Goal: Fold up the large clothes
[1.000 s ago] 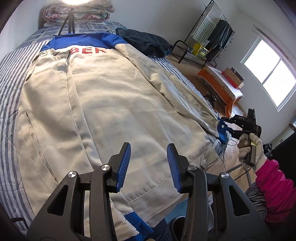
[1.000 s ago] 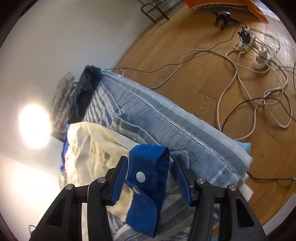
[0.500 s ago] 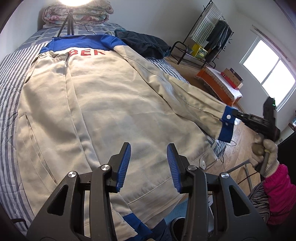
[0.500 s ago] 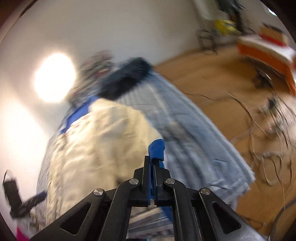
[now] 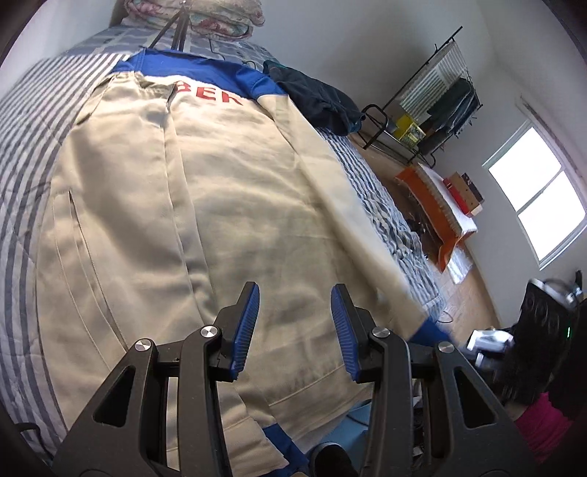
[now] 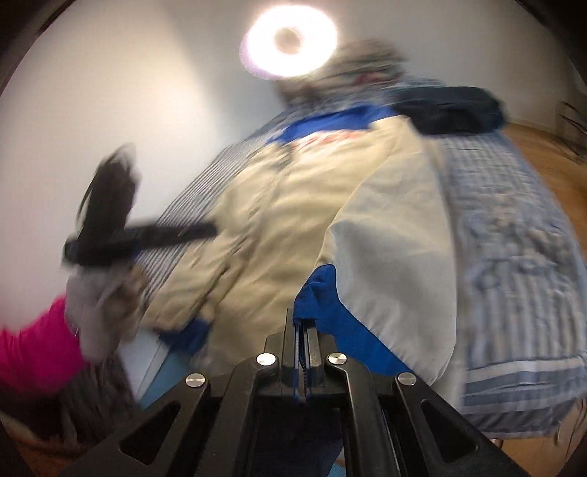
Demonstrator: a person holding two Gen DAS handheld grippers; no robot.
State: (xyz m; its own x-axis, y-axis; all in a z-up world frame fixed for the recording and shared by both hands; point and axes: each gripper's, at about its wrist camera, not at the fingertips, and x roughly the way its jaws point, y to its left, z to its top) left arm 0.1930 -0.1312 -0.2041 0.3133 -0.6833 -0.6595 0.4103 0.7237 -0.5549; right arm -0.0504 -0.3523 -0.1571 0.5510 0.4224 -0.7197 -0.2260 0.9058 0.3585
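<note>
A large beige jacket (image 5: 227, 205) with a blue collar and red letters lies spread flat on the striped bed (image 5: 33, 121). My left gripper (image 5: 295, 323) hovers open over its lower hem with nothing between the fingers. The jacket's right sleeve (image 5: 352, 220) runs down the bed's right side, and its blue cuff (image 5: 429, 328) is lifted near the corner. In the right wrist view, my right gripper (image 6: 301, 323) is shut on that blue cuff (image 6: 319, 293), and the sleeve (image 6: 389, 235) hangs from it. The left gripper (image 6: 139, 235) shows there blurred, held by a gloved hand (image 6: 99, 293).
A dark garment (image 5: 315, 99) lies at the bed's far right, folded quilts (image 5: 194, 14) and a tripod (image 5: 176, 29) at its head. Beyond the bed are a clothes rack (image 5: 433, 102), an orange-covered table (image 5: 440, 212) and wooden floor. A ring light (image 6: 290, 40) glares.
The right gripper shut on the blue cuff and swung it up and away from the bed's side, rolling as it went. The left gripper drifted slightly and stayed open.
</note>
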